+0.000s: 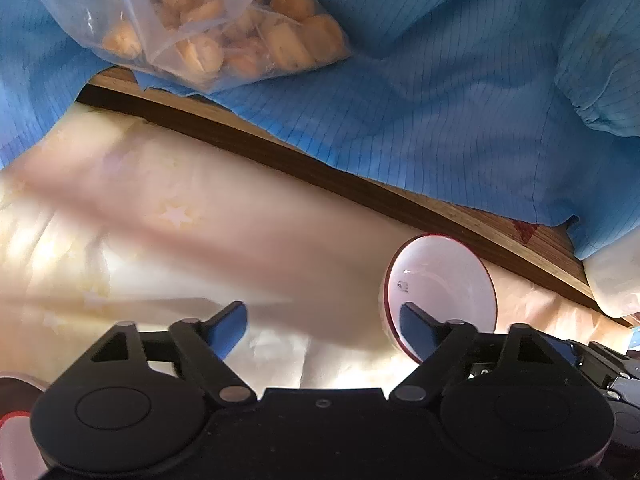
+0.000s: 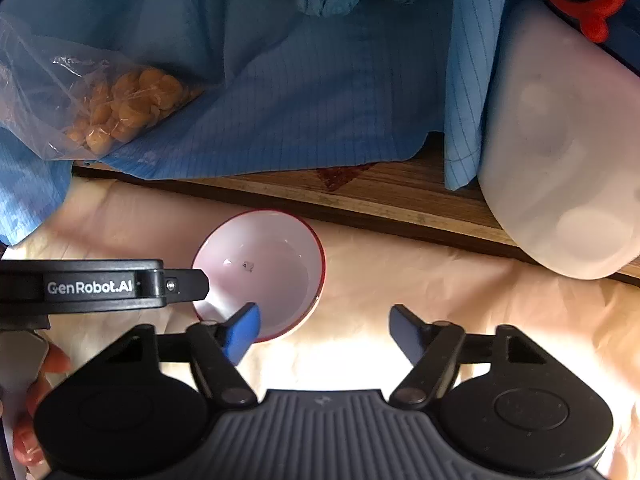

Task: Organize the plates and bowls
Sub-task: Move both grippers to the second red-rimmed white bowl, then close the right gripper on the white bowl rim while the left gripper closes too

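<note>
1. Small white bowl with a red rim [image 2: 260,272] is sitting upright on the pale cream cloth [image 2: 400,312], just ahead-left of the right tongs [image 2: 324,332].
2. Right tongs are standing released, nothing between the pads; one blue pad overlapping the bowl's near rim.
3. Left tongs [image 1: 324,320] are standing released too; bowl [image 1: 440,288] beside their right pad.
4. Risk: both tools are crowding one bowl; a rim pinch could tip it.
5. Open cloth lying right; dark wooden edge [image 2: 400,216] and blue fabric [image 2: 300,100] closing off the far side.
</note>
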